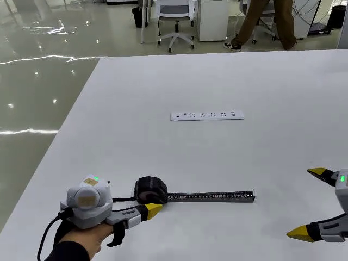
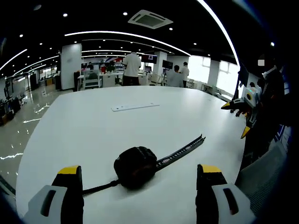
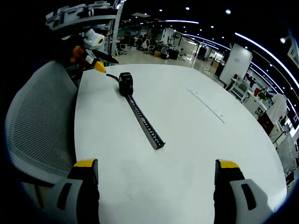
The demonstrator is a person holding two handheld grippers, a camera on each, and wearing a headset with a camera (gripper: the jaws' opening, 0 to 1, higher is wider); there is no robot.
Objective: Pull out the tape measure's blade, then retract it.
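Observation:
A black tape measure (image 1: 150, 189) lies on the white table (image 1: 217, 152) near the front left. Its dark blade (image 1: 212, 197) is drawn out flat to the right and ends in a hook. My left gripper (image 1: 149, 201) is open, and a hand holds it just in front of the case. In the left gripper view the case (image 2: 135, 165) sits between and slightly ahead of the jaws, untouched. My right gripper (image 1: 310, 203) is open at the front right, well clear of the blade's end (image 3: 160, 144), with nothing between its fingers.
A white power strip (image 1: 207, 115) lies mid-table, beyond the tape. A black strap (image 2: 98, 187) trails from the case toward the left gripper. The table's left edge (image 1: 65, 125) drops to a glossy floor. Office chairs (image 1: 175, 22) and a person (image 1: 261, 22) stand past the far edge.

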